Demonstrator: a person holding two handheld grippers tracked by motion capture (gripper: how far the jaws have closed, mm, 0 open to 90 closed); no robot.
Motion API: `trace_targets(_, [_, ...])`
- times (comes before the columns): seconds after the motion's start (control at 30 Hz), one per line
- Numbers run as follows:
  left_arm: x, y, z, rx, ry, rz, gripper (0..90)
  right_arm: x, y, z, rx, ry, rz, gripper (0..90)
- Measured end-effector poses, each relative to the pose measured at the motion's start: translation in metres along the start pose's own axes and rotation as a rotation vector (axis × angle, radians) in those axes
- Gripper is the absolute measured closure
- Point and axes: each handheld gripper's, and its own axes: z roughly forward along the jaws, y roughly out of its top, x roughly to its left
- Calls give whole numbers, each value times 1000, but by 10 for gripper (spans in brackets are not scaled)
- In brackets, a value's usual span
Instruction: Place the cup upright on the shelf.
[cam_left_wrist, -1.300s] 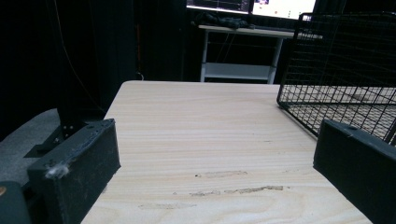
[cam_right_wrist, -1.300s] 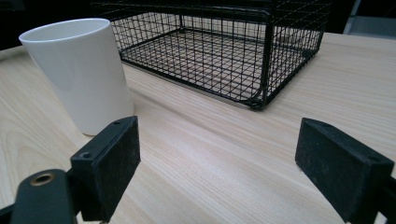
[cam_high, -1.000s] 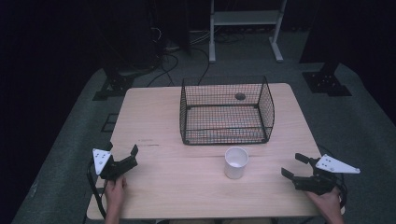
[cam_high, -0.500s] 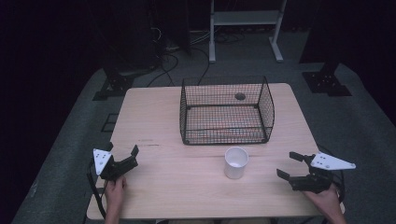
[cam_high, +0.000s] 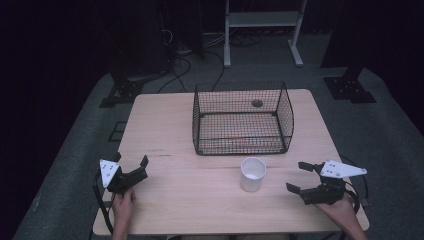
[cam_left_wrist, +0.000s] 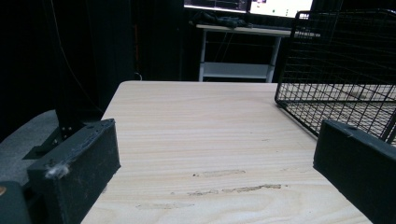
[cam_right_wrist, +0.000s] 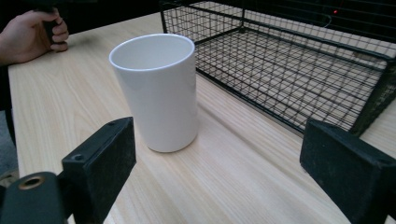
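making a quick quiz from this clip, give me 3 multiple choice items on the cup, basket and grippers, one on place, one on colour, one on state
1. Where does the cup stand?
A. on the table, in front of the wire basket
B. inside the basket
C. on the floor

2. What colour is the cup?
A. black
B. white
C. red

3. How is the right gripper?
A. shut on the cup
B. shut on the basket's rim
C. open, with nothing held

Answers:
1 A, the high view shows it upright on bare wood, on the person's side of the basket.
2 B, both the high view and the right gripper view show it plain white.
3 C, its jaws stand apart, short of the cup.
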Motion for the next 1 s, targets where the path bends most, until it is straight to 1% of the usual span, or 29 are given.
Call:
trace_targets(0.13, [0, 0, 0, -1, 0, -2, 0, 3, 4, 5, 13, 15, -4, 84])
trace_targets(0.27, [0, 0, 0, -1, 0, -2, 0, 8, 10, 10, 17, 47, -12, 78])
trace_targets(0.43, [0, 0, 0, -1, 0, -4, 0, 15, 18, 18, 29, 70, -29, 54])
trace_targets(0.47, [1, 0, 0, 0, -1, -3, 0, 17, 21, 21, 33, 81, -36, 51])
trace_targets(0.53, [1, 0, 0, -1, -1, -3, 0, 19, 24, 25, 41, 89, -40, 34])
trace_targets(1.0, [1, 0, 0, -2, -1, -8, 0, 27, 33, 46, 85, 135, -59, 26])
